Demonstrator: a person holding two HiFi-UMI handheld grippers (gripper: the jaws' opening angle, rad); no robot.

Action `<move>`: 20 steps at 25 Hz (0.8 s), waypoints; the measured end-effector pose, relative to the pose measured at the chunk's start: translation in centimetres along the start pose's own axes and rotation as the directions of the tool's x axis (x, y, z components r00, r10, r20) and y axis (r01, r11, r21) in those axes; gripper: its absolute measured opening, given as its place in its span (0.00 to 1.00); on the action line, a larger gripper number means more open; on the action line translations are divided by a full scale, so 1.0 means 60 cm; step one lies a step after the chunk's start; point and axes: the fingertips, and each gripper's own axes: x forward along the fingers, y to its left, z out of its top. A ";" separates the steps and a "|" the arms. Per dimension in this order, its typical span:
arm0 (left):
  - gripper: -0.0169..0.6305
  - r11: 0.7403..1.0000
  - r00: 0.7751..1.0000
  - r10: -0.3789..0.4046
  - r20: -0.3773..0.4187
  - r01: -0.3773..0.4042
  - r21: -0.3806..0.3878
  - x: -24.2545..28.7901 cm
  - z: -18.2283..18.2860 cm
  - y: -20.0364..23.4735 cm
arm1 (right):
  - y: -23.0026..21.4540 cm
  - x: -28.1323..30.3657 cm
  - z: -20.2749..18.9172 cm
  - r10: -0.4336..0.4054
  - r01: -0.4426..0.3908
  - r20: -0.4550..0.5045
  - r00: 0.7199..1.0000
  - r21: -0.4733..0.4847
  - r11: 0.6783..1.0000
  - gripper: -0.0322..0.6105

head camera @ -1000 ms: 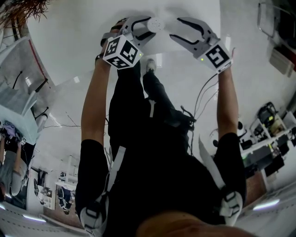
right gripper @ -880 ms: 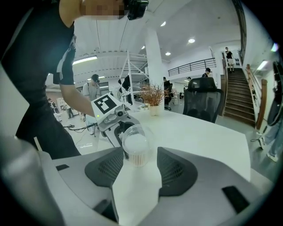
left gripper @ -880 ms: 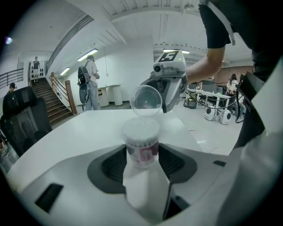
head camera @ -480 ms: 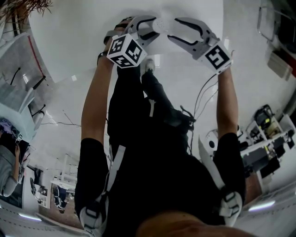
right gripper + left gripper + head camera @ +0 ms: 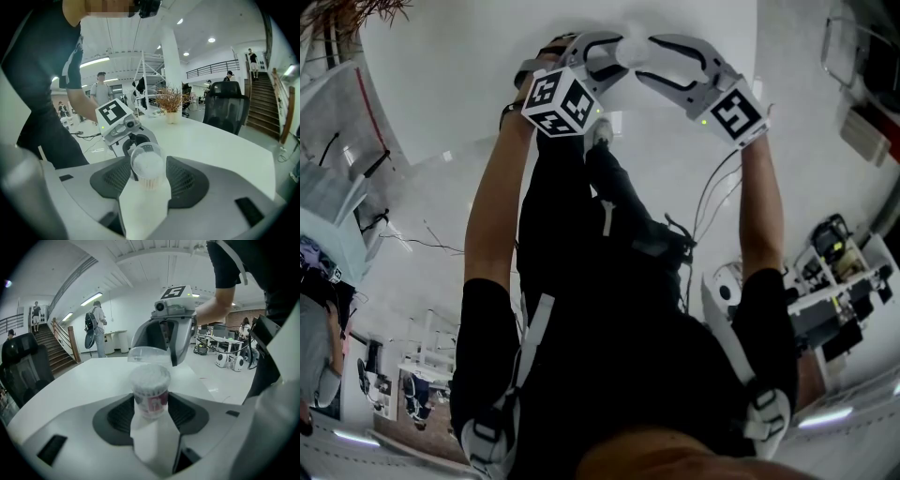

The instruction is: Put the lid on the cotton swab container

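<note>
A cotton swab container (image 5: 150, 391) with a red and white label stands upright between the jaws of my left gripper (image 5: 150, 401), which is shut on it. Its top is uncovered and packed with white swab heads. Facing it, my right gripper (image 5: 157, 352) is shut on the clear round lid (image 5: 144, 355), which hangs just above and behind the container's rim; I cannot tell if they touch. In the right gripper view the lid's rim (image 5: 140, 149) sits between my right gripper's pads (image 5: 115, 176), with the swabs (image 5: 148, 166) showing through it. In the head view both grippers meet tip to tip, left gripper (image 5: 607, 54) and right gripper (image 5: 647, 58).
Both grippers are over a white table (image 5: 225, 145). A small vase of dry twigs (image 5: 170, 107) stands at its far side, with a black chair (image 5: 227, 110) behind. Another black chair (image 5: 23, 369) is off the left edge. People stand in the background (image 5: 97, 329). Cables trail on the floor (image 5: 712, 192).
My right gripper has edged leftward with the lid, closing the gap to the left gripper. The left gripper and the container have stayed in place.
</note>
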 end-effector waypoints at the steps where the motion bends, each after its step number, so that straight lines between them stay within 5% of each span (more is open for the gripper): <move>1: 0.37 1.000 1.000 0.000 0.000 0.000 0.002 0.000 0.000 0.000 | 0.001 0.002 0.000 0.001 -0.001 -0.004 1.000 -0.001 1.000 0.38; 20: 0.38 1.000 1.000 -0.011 -0.012 0.011 0.001 0.002 -0.004 -0.001 | 0.002 0.031 -0.006 0.001 -0.004 -0.094 0.996 -0.026 1.000 0.39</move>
